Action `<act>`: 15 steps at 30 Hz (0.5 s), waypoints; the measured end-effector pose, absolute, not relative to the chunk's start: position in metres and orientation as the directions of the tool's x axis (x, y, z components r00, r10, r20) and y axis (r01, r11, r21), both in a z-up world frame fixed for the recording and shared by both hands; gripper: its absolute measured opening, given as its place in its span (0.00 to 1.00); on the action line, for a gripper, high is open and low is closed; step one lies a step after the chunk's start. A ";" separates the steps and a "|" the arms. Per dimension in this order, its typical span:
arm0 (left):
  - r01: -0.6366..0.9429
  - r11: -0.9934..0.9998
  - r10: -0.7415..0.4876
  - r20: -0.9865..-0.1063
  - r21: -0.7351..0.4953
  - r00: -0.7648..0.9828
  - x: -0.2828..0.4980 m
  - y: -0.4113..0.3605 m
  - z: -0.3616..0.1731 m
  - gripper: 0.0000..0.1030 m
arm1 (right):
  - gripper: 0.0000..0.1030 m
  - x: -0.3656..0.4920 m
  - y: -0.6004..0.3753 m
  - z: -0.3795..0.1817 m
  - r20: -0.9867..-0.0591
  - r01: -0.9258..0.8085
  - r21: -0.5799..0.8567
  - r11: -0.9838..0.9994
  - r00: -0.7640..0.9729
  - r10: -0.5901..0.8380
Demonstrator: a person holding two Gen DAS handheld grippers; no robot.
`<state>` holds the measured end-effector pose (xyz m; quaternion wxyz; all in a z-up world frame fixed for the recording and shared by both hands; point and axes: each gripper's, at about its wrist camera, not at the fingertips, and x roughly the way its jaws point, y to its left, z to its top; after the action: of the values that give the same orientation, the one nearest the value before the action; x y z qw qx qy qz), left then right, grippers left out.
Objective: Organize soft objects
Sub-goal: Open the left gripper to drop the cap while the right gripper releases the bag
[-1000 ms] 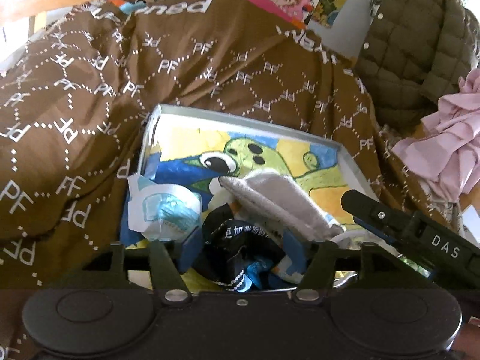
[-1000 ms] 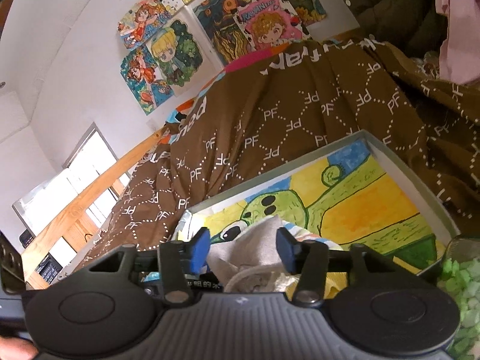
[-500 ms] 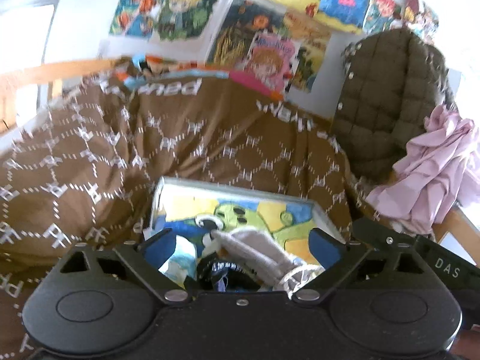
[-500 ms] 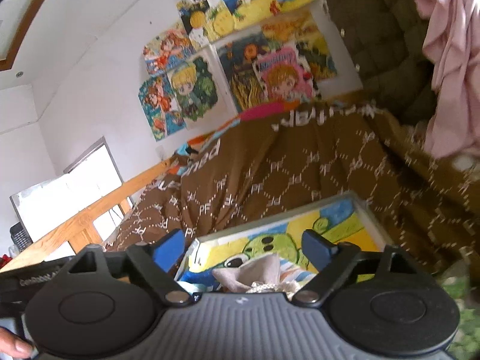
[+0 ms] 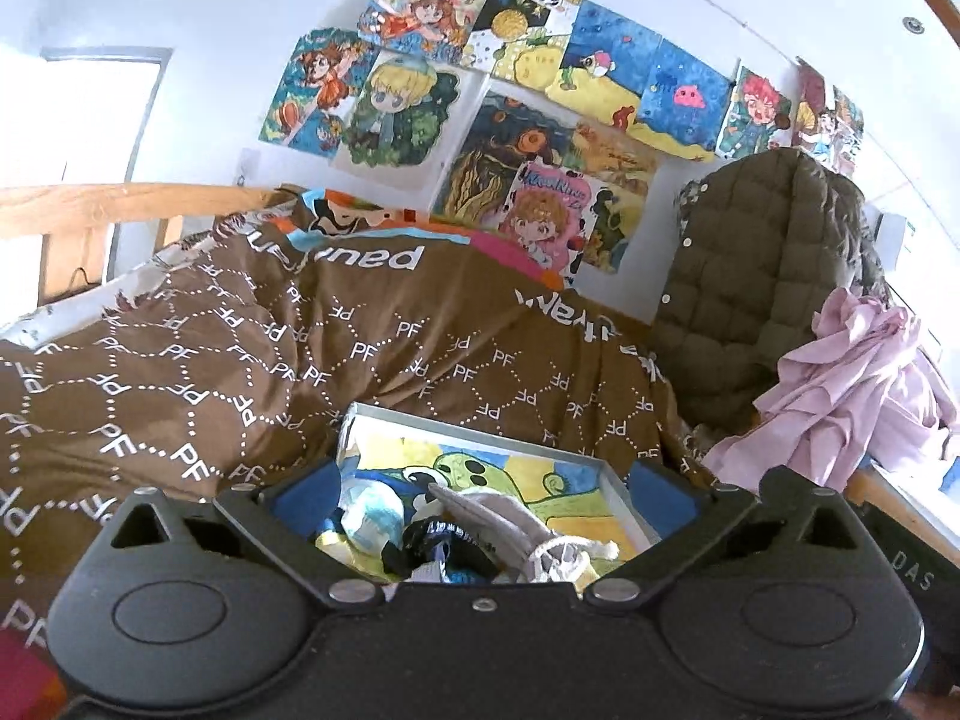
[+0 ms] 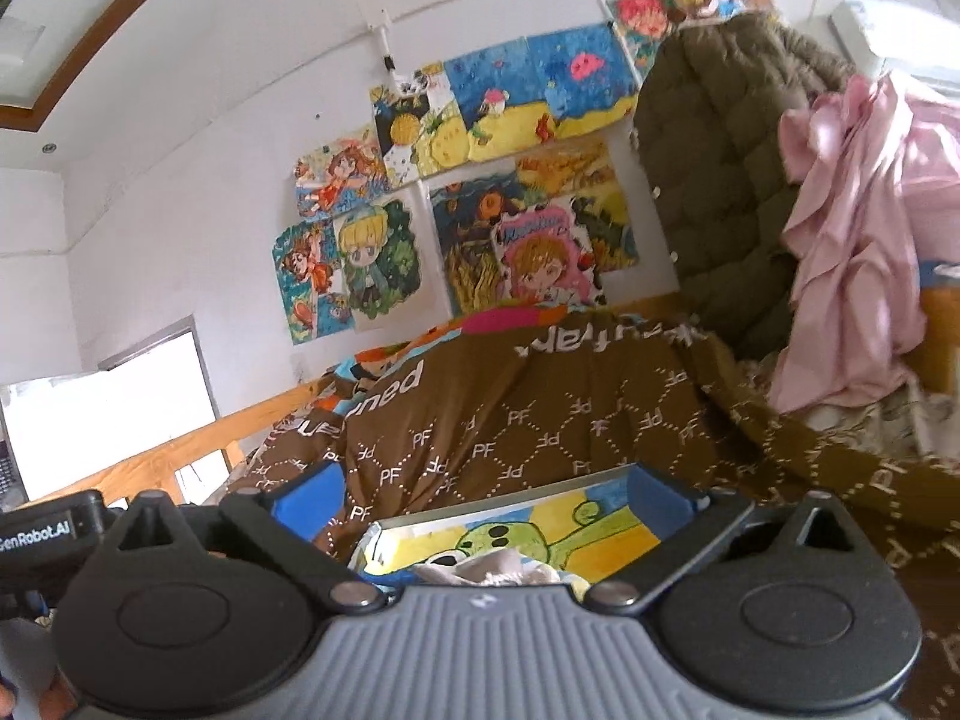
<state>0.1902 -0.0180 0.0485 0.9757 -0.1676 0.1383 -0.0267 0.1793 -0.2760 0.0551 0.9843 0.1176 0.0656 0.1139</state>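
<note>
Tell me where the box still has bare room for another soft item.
Free: the box's far right part, bare yellow-green drawing between the grey sock and the right wall. Crowded: the near left, where the sock, black pouch and pale blue bundle pile together.

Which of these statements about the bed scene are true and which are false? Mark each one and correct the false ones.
1. The shallow box with the green cartoon picture lies on the brown patterned quilt. True.
2. The left gripper is clamped on the grey sock. False: its jaws are spread and opening, nothing pressed between them; the sock lies in the box.
3. A pink garment hangs beside an olive quilted jacket. True.
4. The wall behind the bed is bare. False: colourful drawings cover it.
5. The right gripper holds a folded towel. False: its jaws are opening wide and hold nothing.
</note>
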 end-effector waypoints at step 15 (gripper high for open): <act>0.060 0.972 -0.107 -0.201 -0.227 0.974 0.105 -0.032 0.036 0.99 | 1.00 0.082 -0.280 0.041 -0.110 -0.094 0.234 0.968 0.986 0.122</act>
<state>0.1047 -0.0323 0.0360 0.9872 -0.1106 0.1066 -0.0422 0.0823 -0.2801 0.0411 0.9900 0.1149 0.0618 0.0544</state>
